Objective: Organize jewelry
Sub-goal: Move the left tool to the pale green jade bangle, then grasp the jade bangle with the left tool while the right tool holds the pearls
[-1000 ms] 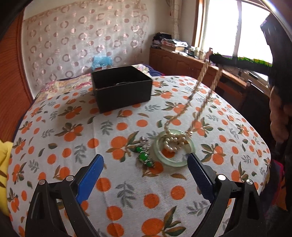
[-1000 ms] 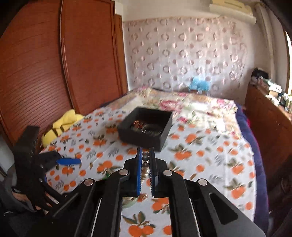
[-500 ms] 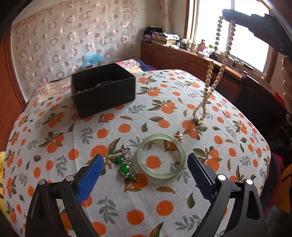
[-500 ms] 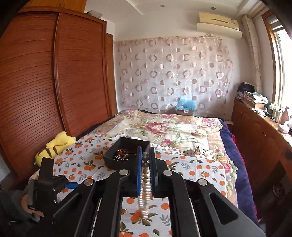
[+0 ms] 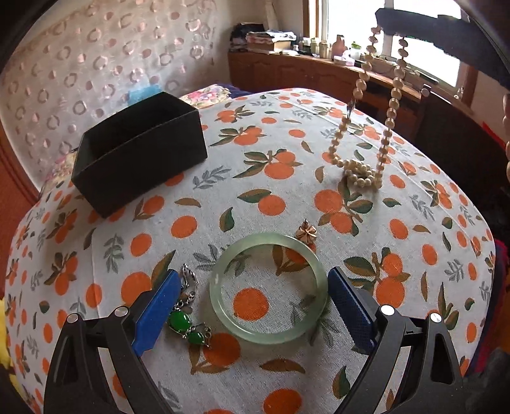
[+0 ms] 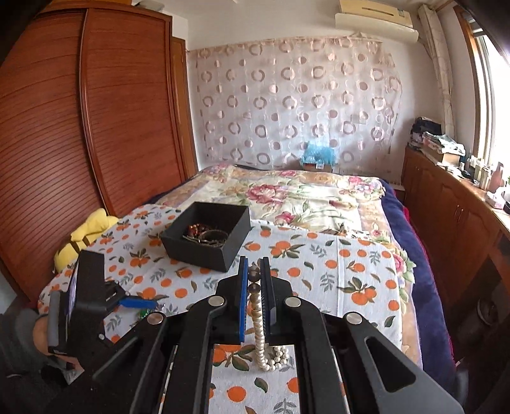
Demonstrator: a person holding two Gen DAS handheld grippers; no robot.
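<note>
My right gripper (image 6: 254, 274) is shut on a pearl necklace (image 6: 261, 331), which hangs down with its lower end bunched on the orange-print cloth (image 5: 360, 173). In the left wrist view that gripper (image 5: 387, 24) shows dark at the top right. My left gripper (image 5: 250, 288) is open and low over the cloth. A pale green jade bangle (image 5: 268, 288) lies flat between its fingers, untouched. A green-stone pendant (image 5: 186, 321) lies by the left finger. A small gold earring (image 5: 306, 232) sits just beyond the bangle. The black box (image 5: 137, 149) holds dark bracelets (image 6: 207, 235).
The cloth (image 5: 95, 254) covers the end of a bed with a floral quilt (image 6: 287, 197). A wooden wardrobe (image 6: 79, 127) stands left, a low cabinet (image 6: 452, 203) with bottles under the window right. A yellow soft toy (image 6: 89, 229) lies at the cloth's left edge.
The right gripper lifted the pearl necklace out of the bangle and carried it to the far right. The left gripper came down closer, so the bangle now lies between its fingers.
</note>
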